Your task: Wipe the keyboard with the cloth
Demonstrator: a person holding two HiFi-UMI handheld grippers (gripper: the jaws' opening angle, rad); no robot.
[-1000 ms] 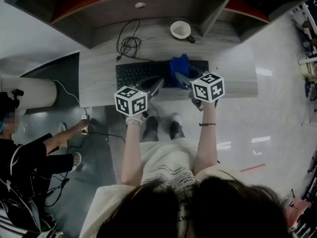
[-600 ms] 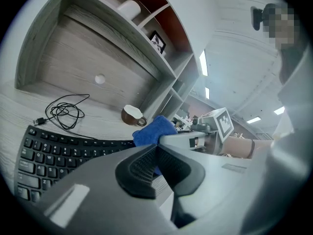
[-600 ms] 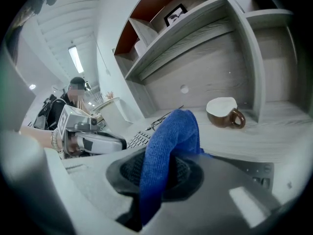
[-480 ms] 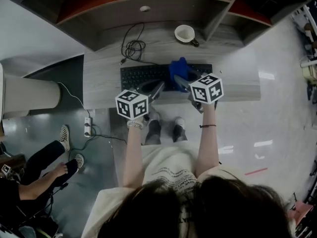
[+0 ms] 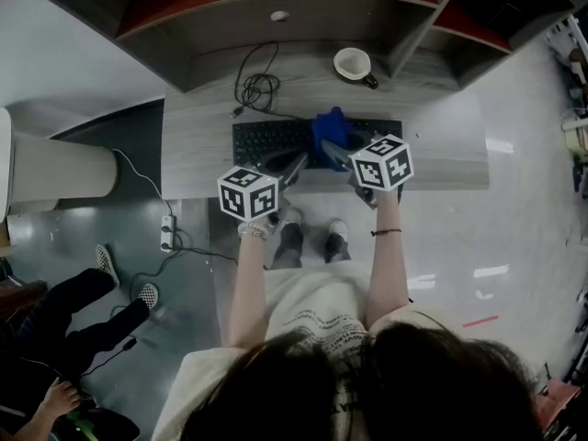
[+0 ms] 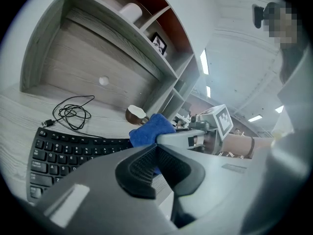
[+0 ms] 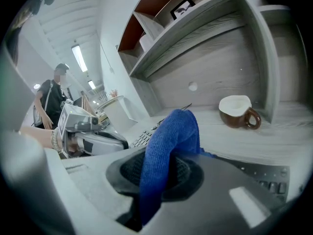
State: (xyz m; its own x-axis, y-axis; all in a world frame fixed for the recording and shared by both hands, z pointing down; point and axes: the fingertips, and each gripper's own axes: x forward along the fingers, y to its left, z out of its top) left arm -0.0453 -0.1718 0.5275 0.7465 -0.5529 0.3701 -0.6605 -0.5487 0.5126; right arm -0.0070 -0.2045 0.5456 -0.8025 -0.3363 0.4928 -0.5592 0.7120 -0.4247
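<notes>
Right gripper (image 5: 333,148): clamped on blue cloth (image 5: 329,127), which is bunched and pressed on the right-of-centre keys of the black keyboard (image 5: 271,141) on the desk (image 5: 432,141). Left gripper (image 5: 296,162): jaws together, empty, at the keyboard's near edge. Step, as judged: wiping stroke under way. Next move: drag cloth leftward across unwiped keys, with light pressure. Change since a second ago: cloth sits slightly further left along the keyboard.

blue cloth (image 5: 331,127), black keyboard (image 5: 271,141), brown mug (image 5: 352,62), grey wood-grain desk (image 5: 197,145)
</notes>
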